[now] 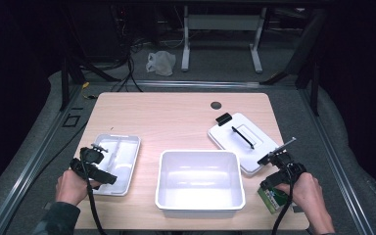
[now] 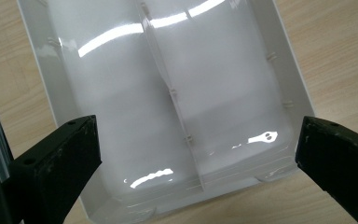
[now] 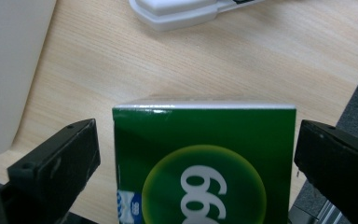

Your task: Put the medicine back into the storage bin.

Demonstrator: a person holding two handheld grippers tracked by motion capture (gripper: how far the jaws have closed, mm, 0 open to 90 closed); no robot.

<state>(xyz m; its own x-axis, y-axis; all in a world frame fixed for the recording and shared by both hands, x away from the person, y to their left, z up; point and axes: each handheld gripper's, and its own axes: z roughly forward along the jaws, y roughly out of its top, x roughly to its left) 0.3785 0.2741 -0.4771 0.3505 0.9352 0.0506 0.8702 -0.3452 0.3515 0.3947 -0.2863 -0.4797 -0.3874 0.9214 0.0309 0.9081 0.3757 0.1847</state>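
The green box (image 3: 204, 163) at the desk's near right corner bears white digits, seen upside down, reading roughly "666"; nothing else is legible.

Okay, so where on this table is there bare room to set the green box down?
The widest bare patch is the far half of the table, beyond the divided tray and deep bin, left of the lid. A narrow strip runs between tray and bin. The near right corner is crowded: green box, right claw, lid.
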